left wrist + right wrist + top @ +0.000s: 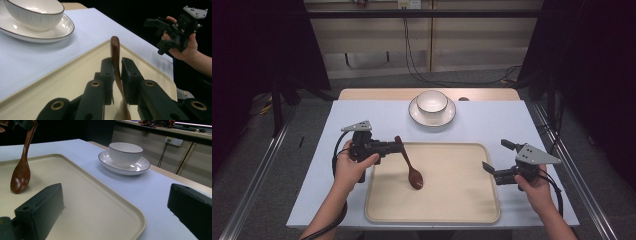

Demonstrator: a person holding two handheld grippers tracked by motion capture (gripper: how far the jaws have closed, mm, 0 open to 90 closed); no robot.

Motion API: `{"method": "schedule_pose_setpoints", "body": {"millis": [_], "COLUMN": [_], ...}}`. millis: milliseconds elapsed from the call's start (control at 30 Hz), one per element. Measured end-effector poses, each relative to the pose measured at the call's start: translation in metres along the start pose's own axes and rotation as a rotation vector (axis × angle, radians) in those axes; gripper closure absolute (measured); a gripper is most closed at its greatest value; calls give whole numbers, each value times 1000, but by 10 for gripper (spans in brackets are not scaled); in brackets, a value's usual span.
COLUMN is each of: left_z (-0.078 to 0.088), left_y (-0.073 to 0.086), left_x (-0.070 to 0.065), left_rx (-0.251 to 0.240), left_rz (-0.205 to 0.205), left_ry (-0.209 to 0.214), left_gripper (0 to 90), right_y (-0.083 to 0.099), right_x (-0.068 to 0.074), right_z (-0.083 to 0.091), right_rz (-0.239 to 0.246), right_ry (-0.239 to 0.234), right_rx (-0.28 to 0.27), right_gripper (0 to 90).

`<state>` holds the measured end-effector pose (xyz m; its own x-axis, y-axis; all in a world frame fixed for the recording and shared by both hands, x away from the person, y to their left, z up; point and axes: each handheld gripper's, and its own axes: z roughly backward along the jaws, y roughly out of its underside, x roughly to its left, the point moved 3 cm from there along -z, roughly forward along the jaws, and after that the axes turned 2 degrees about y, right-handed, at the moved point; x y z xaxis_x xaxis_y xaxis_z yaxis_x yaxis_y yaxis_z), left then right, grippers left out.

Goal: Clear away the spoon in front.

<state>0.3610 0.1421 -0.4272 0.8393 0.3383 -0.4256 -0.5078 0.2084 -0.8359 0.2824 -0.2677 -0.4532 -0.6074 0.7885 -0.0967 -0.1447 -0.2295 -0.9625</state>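
Note:
A brown wooden spoon [409, 167] stands tilted over the cream tray [452, 200], its bowl end resting on the tray near the left side. My left gripper [398, 145] is shut on the upper part of the spoon's handle [115, 50], coming in from the tray's left edge. In the right gripper view the spoon [21, 173] hangs down to the tray [87, 202] from that gripper at the top left. My right gripper [496, 155] is held at the tray's right edge, open, with nothing between its jaws; the left gripper view shows it [155, 37] far off in a hand.
A white ribbed bowl [432, 101] sits on a white saucer [432, 120] at the back middle of the pale blue table, beyond the tray. Black cables hang behind the table's far edge. Metal rails run along both sides on the floor.

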Motion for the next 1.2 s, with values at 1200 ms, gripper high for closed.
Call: {"method": "schedule_pose_setpoints", "body": {"millis": [1200], "left_z": [-6], "left_y": [2], "left_x": [9], "left_rx": [-10], "left_rz": [-46], "left_ry": [-120], "left_gripper": [585], "right_y": [0], "right_x": [2], "right_z": [-2], "right_rz": [8], "right_ry": [-1], "right_rx": [8], "right_gripper": [8]}}
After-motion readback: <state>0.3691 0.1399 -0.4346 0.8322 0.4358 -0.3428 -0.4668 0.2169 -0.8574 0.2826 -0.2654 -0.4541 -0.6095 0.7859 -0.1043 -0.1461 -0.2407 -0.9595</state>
